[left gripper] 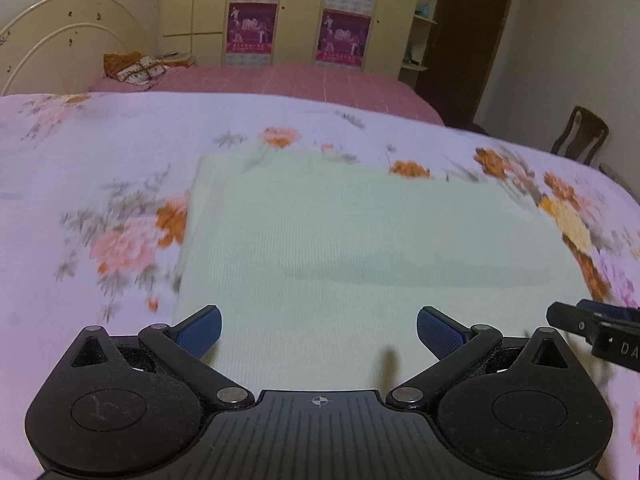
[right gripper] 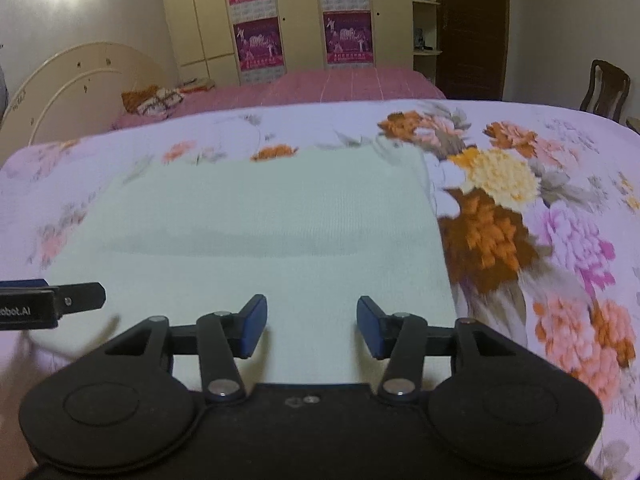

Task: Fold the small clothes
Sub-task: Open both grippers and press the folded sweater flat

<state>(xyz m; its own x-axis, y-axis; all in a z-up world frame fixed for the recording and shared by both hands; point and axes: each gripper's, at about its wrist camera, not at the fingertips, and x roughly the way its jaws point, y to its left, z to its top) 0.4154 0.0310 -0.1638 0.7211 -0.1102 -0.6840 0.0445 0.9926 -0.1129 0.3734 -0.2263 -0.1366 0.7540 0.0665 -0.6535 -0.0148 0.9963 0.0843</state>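
A pale green knit garment lies flat as a folded rectangle on the floral bed cover; it also shows in the right wrist view. My left gripper is open and empty, just above the garment's near edge toward its left side. My right gripper is open and empty above the near edge toward the garment's right side. The right gripper's finger shows at the right edge of the left wrist view. The left gripper's finger shows at the left edge of the right wrist view.
The floral cover spreads around the garment. Beyond lie a pink bed with cushions, a cream headboard, wardrobes with posters, a dark door and a wooden chair.
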